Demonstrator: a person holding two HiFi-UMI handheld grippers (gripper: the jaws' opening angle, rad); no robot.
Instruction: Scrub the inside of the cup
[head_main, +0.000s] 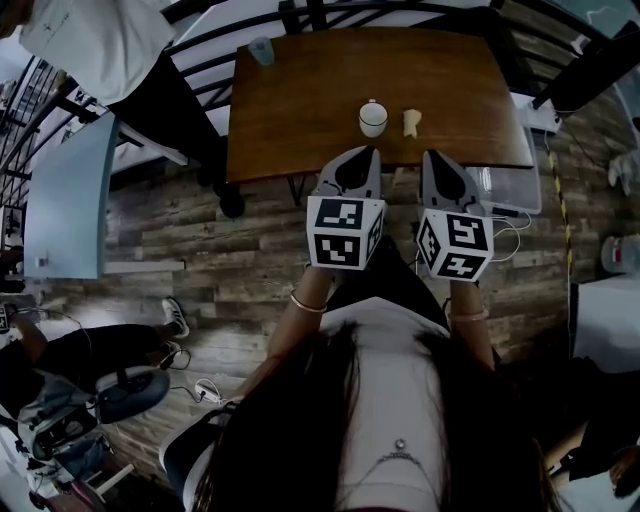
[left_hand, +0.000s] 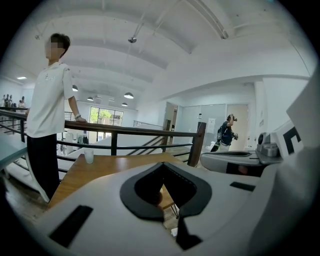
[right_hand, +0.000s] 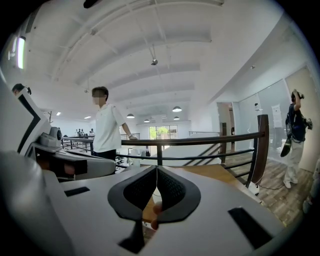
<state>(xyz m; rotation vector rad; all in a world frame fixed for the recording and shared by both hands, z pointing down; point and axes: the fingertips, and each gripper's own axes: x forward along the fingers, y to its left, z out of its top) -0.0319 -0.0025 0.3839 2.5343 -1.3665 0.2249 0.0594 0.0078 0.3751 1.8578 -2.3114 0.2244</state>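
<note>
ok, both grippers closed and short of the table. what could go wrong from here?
1. The left gripper and the right gripper are both shut and empty. If they arrive at the table like that, a tip may topple the white cup instead of gripping it.
2. The cup and the small beige piece beside it stand close together, so reaching for one could knock the other.
</note>
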